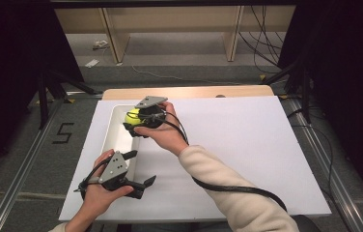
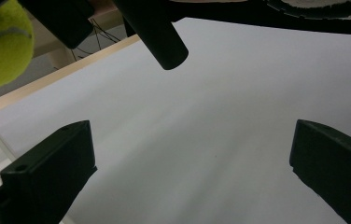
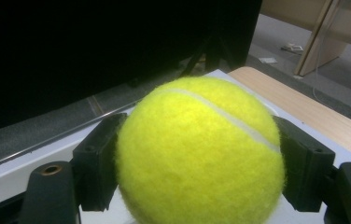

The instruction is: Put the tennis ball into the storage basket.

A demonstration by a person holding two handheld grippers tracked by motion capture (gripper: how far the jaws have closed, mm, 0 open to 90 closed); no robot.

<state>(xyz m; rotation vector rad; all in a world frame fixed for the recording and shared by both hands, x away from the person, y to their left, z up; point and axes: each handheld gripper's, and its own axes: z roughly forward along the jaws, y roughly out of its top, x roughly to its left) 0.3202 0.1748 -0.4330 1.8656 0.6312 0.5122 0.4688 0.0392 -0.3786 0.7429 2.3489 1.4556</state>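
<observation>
Felt-covered, light and springy, the tennis ball (image 3: 199, 154) above the white tray (image 1: 114, 137) sits clamped across its middle in your right claw (image 1: 138, 121), your left claw (image 1: 138, 169) wide open and empty.

The one sign I can read from here is a dark numeral 5 (image 1: 62, 133), marked on the grey floor (image 1: 34, 159) to the left of the table, just beside the metal rail that runs along that side (it looks taped or painted on, I cannot tell which). The tennis ball (image 3: 200, 154) carries only its curved white seam, with no brand name facing me, and nothing else around the table bears lettering clear enough to make out.
</observation>
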